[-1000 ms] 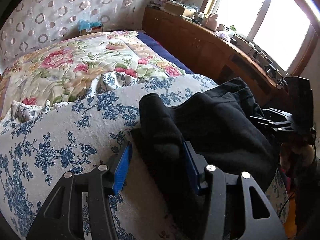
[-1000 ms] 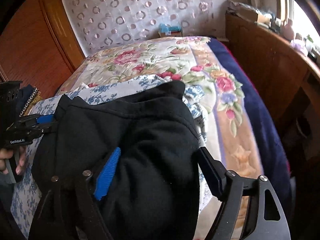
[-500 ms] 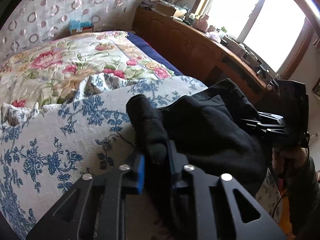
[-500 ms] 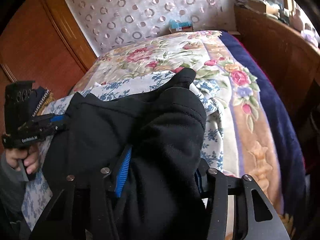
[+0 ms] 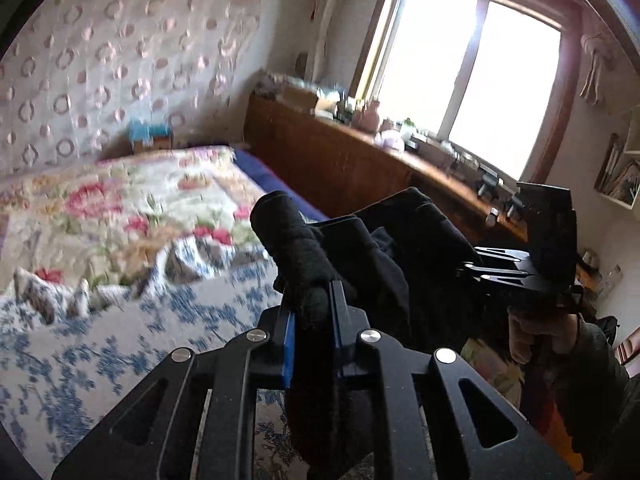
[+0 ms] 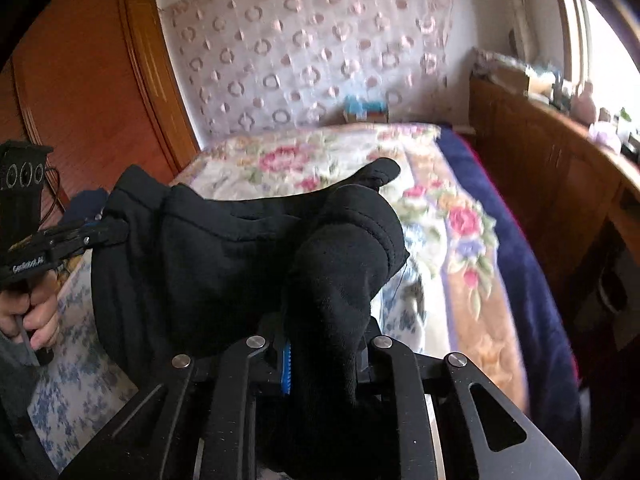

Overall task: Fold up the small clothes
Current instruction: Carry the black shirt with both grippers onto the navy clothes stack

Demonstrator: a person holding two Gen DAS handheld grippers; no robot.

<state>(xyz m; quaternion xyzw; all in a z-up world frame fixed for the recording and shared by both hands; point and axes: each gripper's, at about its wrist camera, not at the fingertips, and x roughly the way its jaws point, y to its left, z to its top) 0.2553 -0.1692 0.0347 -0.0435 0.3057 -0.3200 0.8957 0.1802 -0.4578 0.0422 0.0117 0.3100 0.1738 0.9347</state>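
Once your left gripper (image 5: 312, 316) and right gripper (image 6: 324, 344) had closed, each was clamped on a bunched edge of the black garment (image 6: 224, 256), which a second earlier lay slack between parted jaws. It hung between them, lifted off the blue-flowered bedspread (image 5: 120, 344); that looked like the pick-up before folding.

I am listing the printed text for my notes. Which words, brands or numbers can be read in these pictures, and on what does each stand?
"GenRobot.AI", roughly; small white letters on the side of the left tongs, seen from the right wrist.
Books on the wall shelf: too small to read.
Things on the wooden counter: too blurred to read.
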